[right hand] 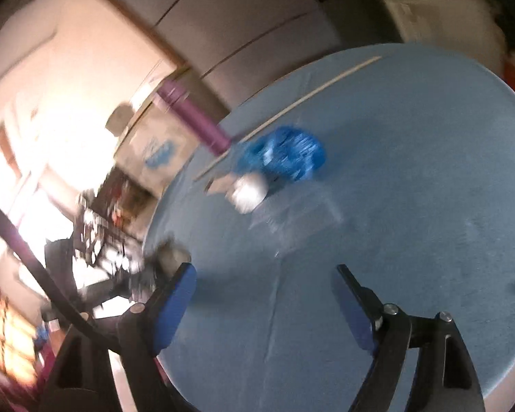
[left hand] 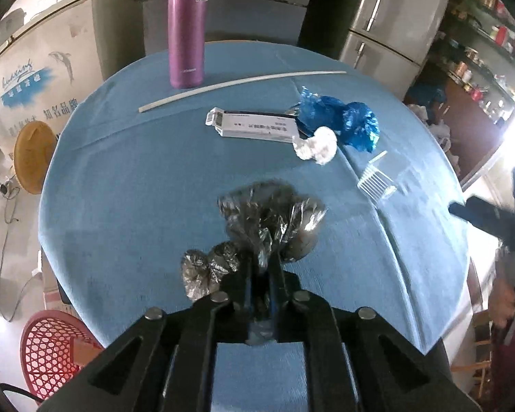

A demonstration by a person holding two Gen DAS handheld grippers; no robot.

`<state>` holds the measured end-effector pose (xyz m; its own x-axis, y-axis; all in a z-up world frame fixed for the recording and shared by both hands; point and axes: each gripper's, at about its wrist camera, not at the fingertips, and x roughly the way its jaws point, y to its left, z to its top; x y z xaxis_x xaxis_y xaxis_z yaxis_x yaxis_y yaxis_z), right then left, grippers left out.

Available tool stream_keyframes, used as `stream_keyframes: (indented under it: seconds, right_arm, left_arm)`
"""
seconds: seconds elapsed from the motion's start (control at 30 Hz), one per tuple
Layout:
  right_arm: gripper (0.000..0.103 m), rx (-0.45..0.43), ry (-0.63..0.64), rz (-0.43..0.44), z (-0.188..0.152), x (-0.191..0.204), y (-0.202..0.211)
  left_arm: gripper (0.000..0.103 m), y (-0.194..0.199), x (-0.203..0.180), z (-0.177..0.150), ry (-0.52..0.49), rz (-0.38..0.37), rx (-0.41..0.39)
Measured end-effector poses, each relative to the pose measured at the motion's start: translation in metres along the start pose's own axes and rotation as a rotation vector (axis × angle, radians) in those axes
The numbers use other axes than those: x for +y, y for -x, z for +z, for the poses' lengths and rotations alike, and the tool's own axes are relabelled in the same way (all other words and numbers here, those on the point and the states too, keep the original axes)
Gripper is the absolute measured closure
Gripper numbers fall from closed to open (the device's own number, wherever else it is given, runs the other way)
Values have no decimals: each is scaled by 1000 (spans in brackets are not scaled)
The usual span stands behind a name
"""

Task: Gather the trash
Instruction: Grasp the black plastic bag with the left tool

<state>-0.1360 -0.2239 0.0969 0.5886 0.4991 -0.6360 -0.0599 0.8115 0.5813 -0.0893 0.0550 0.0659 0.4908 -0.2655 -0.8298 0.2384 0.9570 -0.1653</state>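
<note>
My left gripper (left hand: 262, 261) is shut on a crumpled clear plastic wrapper (left hand: 271, 219) and holds it above the round table with the blue cloth (left hand: 127, 178). Further on lie a white paper ball (left hand: 317, 146), a crumpled blue plastic bag (left hand: 340, 118), a white cardboard box (left hand: 254, 125), a small clear plastic tray (left hand: 377, 182) and a long white strip (left hand: 237, 86). My right gripper (right hand: 266, 271) is open and empty above the near part of the table; its view is blurred. The blue bag (right hand: 288, 152) and the paper ball (right hand: 249, 190) lie ahead of it.
A purple flask (left hand: 185, 27) stands upright at the table's far edge; it also shows in the right wrist view (right hand: 195, 118). A red plastic stool (left hand: 51, 346) and a wooden stool (left hand: 32, 156) stand left of the table. Fridges and shelves are behind.
</note>
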Motion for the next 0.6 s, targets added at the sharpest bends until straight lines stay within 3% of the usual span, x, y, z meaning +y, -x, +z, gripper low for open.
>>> stream_keyframes:
  seconds: [0.03,0.07,0.1,0.3,0.4,0.6]
  right_arm:
    - [19,-9,-40,-2,5,-7,0]
    - [19,-17,-57,3,10,-9,-3]
    - [19,-28,-66,6,15,-13,-6]
    - [19,-63,-107,24,46,-23,-32]
    - [19,-80,-78,-6,59,-24,-48]
    - [19,7,-9,-7,56,-9,-75]
  left_arm:
    - [79,0,-1,-1,-6,8,-3]
    - [56,1,-1,-3,-7,21,-7]
    - [40,4,-1,-5,-7,34,-23]
    - [31,14,-7,-7,-71,24,-63]
    - [23,9,-12,-1,-108,13,-73]
    - [23,-23,-25,2,-171,-6,-13]
